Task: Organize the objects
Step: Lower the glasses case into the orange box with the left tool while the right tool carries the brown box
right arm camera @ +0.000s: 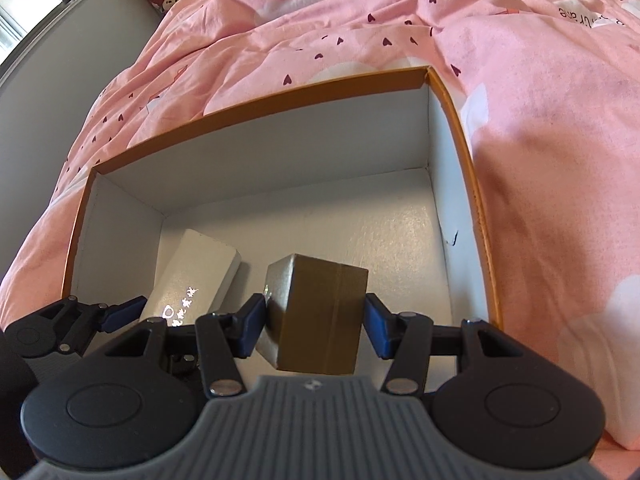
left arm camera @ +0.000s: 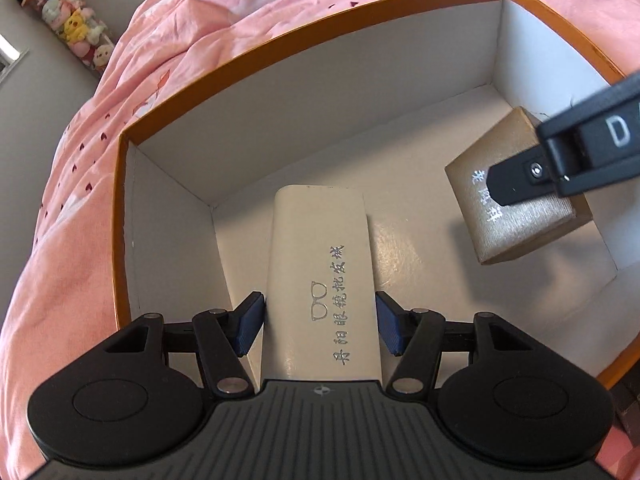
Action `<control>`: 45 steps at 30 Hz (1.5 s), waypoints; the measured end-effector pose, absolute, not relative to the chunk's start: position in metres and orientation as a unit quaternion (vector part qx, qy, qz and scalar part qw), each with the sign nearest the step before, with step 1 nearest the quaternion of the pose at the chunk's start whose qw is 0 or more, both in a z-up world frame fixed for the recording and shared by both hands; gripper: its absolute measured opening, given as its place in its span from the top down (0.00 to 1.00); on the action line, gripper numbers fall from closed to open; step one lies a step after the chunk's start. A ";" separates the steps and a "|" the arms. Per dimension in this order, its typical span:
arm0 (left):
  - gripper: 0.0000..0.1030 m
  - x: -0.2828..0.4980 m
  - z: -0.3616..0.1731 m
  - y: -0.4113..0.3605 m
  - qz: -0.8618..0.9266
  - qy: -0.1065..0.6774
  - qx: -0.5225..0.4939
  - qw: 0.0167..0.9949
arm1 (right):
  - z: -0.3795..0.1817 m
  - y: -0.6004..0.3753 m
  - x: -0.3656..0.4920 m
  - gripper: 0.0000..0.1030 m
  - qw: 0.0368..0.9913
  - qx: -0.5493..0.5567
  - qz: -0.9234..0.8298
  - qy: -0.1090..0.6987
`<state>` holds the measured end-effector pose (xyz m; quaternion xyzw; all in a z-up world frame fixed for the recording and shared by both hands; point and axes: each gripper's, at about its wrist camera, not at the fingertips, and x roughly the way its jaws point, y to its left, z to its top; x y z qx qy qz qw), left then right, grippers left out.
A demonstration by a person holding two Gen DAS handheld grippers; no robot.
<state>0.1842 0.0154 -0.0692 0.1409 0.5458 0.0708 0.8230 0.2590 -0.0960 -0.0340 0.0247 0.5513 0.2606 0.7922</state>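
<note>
Two cases are in one orange-rimmed box [left arm camera: 120, 208] on a pink duvet [left arm camera: 80, 184]: a white glasses case [left arm camera: 320, 264] printed with a spectacles outline and silver Chinese characters, and a tan cube case [right arm camera: 320, 316] with silver characters too glary to read. The left gripper [left arm camera: 319, 322] has its blue pads [left arm camera: 248, 320] against the white case's sides, the case lying on the box floor. The right gripper [right arm camera: 314, 330] pinches the cube case, raised and tilted.
</note>
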 end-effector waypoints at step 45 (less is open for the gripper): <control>0.48 0.165 0.016 0.100 0.038 0.447 0.005 0.894 | -0.066 -0.010 0.252 0.47 0.709 0.036 0.331 0.622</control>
